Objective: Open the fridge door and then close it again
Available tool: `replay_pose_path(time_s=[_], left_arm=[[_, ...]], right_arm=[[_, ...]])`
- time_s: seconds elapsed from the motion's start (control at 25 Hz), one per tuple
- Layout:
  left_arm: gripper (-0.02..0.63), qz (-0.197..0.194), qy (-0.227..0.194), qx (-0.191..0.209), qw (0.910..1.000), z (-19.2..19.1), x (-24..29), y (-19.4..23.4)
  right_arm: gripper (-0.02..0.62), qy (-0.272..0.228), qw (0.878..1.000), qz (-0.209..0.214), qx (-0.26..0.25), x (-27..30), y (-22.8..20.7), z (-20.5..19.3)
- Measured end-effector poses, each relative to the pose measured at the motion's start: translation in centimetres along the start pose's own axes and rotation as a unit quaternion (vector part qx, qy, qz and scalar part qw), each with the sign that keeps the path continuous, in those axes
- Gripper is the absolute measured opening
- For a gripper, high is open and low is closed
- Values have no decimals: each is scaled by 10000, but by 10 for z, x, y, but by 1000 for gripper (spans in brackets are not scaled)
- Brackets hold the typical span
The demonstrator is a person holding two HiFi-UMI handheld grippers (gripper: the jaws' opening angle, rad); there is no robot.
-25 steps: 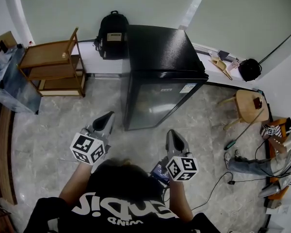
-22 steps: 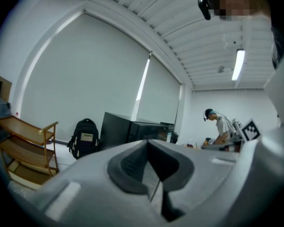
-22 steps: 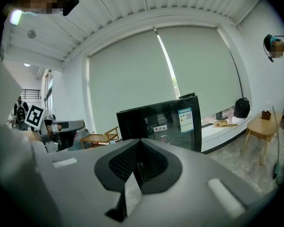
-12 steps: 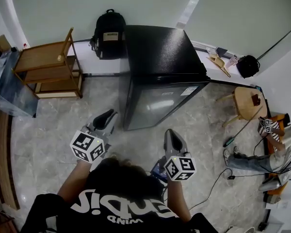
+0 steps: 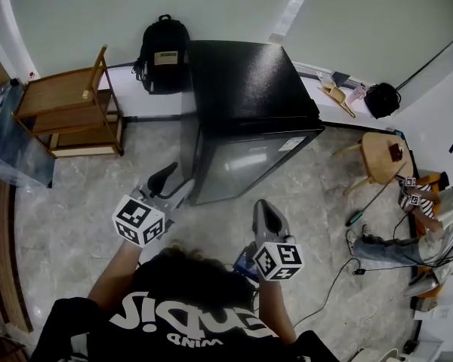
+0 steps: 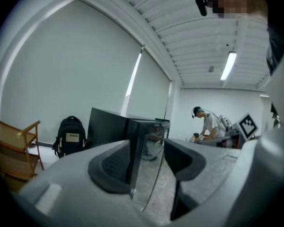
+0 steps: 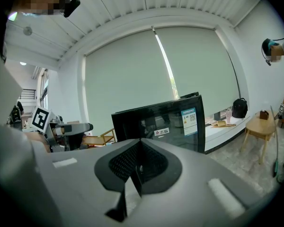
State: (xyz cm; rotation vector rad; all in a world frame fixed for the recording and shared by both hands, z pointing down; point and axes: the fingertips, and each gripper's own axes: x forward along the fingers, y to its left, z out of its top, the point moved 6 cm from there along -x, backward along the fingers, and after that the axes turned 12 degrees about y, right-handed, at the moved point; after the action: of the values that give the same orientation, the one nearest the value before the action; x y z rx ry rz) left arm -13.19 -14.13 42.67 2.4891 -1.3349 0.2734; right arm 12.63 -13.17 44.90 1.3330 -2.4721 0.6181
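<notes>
Left gripper [image 5: 174,185] has neared the fridge [image 5: 241,81], jaws just opened.

Fridge [image 5: 245,89]: glossy black, with a white label on the door. Backpack [image 5: 164,51]: black with a tan patch; shelf [image 5: 60,90] and stool [image 5: 385,157]: light brown wood; floor [image 5: 75,202]: grey marbled. Left gripper [image 5: 175,181] and right gripper [image 5: 263,208]: grey, with black-and-white square markers.

Grey marble floor [image 5: 83,217], wooden shelf [image 5: 68,111], round stool [image 5: 381,159].
</notes>
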Motion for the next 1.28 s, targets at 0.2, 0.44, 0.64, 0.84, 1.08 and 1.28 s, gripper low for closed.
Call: replay_pose_path(time_s=[0.2,0.44,0.64,0.84,1.08,1.28], left_arm=[[224,-108,137,219,9996,2,19,5],[224,-120,179,314,9993,7,42,15],[224,-95,293,386,9988,7,64,27],[224,-118,384,470,9981,8,85,36],[224,-192,456,530,9974,10,101,42],[222,-189,461,527,9974,11,111,42]], right_arm=[[-3,-11,10000,6,-27,8,1,5],[-3,36,10000,-14,-34,14,-2,5],[-3,63,9999,-102,10,14,-9,5],[-3,64,9998,-199,62,13,-18,5],[-3,68,9996,-255,79,17,-24,8],[-3,83,9995,-280,93,20,-32,10]])
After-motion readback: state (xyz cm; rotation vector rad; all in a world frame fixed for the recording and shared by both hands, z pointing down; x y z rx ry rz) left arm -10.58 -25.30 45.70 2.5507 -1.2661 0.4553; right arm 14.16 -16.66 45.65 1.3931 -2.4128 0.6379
